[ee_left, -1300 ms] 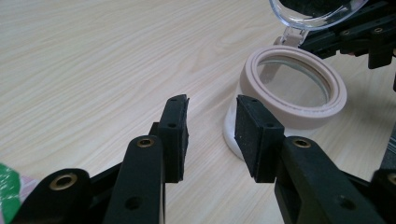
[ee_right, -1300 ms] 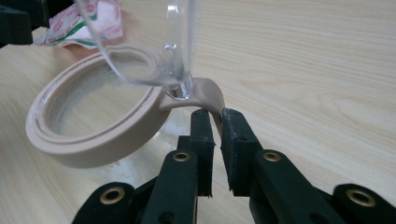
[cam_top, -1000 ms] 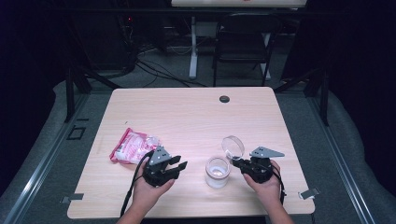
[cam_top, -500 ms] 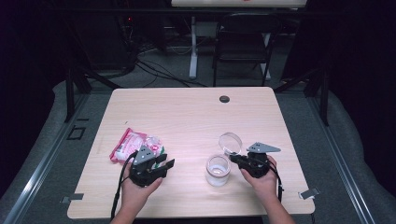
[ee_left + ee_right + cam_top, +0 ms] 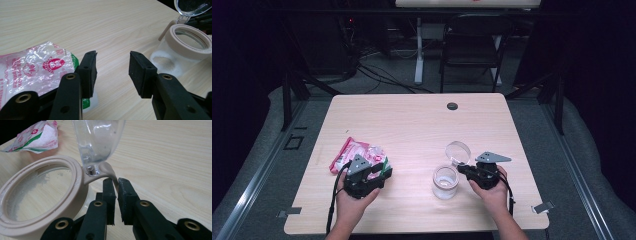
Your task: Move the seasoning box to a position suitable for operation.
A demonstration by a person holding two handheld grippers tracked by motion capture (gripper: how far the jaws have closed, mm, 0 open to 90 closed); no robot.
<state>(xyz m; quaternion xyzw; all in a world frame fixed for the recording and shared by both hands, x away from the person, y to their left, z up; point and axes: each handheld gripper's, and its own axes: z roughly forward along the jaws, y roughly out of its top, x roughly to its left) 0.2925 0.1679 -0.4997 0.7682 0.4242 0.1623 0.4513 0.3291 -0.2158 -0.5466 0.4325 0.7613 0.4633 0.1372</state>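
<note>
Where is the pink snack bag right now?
In the high view the pink snack bag lies on the table's left half, just beyond the left tongs, well left of the open jar.

Left gripper (image 5: 384,172) shifted left across the worktop (image 5: 412,125), away from the jar (image 5: 445,182), up to the packet (image 5: 357,154). Jaws have just been opening; nothing between them.
</note>
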